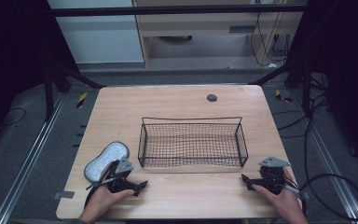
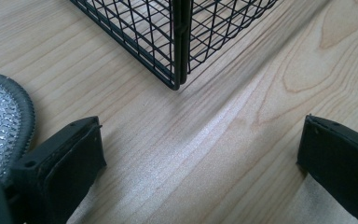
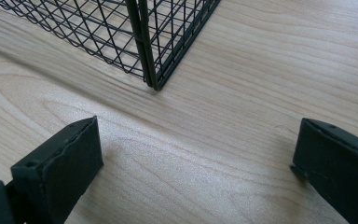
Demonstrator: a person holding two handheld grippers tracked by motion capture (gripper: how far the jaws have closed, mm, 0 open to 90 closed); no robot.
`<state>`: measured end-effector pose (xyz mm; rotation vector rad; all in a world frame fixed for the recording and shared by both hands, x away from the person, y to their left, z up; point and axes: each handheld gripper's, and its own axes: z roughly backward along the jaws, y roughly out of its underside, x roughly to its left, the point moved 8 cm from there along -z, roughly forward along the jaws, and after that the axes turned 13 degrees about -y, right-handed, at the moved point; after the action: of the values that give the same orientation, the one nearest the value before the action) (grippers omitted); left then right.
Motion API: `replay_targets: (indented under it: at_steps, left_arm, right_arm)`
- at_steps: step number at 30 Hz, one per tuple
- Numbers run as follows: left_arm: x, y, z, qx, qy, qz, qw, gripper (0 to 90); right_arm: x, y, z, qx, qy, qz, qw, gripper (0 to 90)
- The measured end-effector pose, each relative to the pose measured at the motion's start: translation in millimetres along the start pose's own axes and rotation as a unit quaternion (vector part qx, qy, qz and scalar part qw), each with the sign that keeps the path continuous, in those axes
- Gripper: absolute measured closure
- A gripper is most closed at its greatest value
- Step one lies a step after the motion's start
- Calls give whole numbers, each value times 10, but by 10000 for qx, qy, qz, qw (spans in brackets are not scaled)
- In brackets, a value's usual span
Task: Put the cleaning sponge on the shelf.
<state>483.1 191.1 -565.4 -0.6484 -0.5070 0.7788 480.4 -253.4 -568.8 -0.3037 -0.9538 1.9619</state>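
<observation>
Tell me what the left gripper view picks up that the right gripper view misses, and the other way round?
Left gripper view: the rounded end of a grey-edged silvery pad lies on the table right beside the left tool. Right gripper view: the right tool hangs over bare wood, pointing at a different corner of the basket. Shared: both look past two wide-open black jaws with nothing between them, at a corner of the black wire basket standing on the light wooden table.
</observation>
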Motion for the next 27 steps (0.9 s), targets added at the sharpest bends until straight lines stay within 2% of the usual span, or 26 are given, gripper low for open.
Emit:
replay_targets:
  at_steps: [2, 4, 5, 8, 11, 12, 13, 14, 15, 17, 19, 20, 22, 23, 25, 27]
  left_arm:
    - [19, 2, 27, 123, 31, 18, 9999, 19]
    - [22, 1, 41, 141, 53, 67, 9999, 32]
    - [23, -15, 72, 93, 73, 143, 9998, 31]
    - [25, -47, 120, -23, 80, 98, 9999, 46]
    - [47, -107, 160, -64, 28, 250, 9997, 62]
    - [74, -133, 178, 42, -20, 111, 9999, 65]
    - [74, -133, 178, 42, -20, 111, 9999, 67]
    - [144, -153, 193, 199, -160, -62, 9997, 67]
    - [190, -154, 197, 288, -228, -80, 9993, 67]
    - [243, -152, 199, 383, -286, -71, 9988, 65]
    - [372, -162, 206, 530, -375, 8, 9979, 62]
    - [372, -162, 206, 530, -375, 8, 9979, 62]
    - [512, -153, 202, 721, -441, 82, 9964, 58]
    - [512, -153, 202, 721, -441, 82, 9964, 59]
    - [628, -121, 198, 915, -510, 85, 9945, 58]
    - [672, -105, 202, 1008, -508, 89, 9936, 58]
  right_arm:
    - [0, 0, 1, 2, 6, 13, 10000, 15]
    - [3, 0, 1, 0, 6, 5, 10000, 15]
    - [3, 0, 1, -1, 6, 2, 10000, 15]
    - [7, 1, 1, -4, 16, -14, 10000, 15]
    - [13, 4, 3, -2, 17, -20, 10000, 15]
    - [14, 5, 3, -1, 22, -24, 10000, 15]
    - [14, 5, 3, -1, 22, -24, 10000, 15]
    - [15, 7, 4, 2, 22, -22, 10000, 15]
    - [17, 7, 5, 3, 18, -19, 10000, 15]
    - [18, 9, 5, 6, 16, -14, 10000, 15]
    - [19, 9, 5, 6, 16, -13, 10000, 15]
    - [19, 9, 5, 6, 17, -11, 10000, 16]
    - [19, 9, 6, 5, 19, -1, 10000, 15]
    - [19, 8, 5, 3, 15, 3, 10000, 16]
    - [19, 8, 5, 3, 16, 3, 10000, 15]
    - [20, 9, 5, 2, 16, 0, 10000, 15]
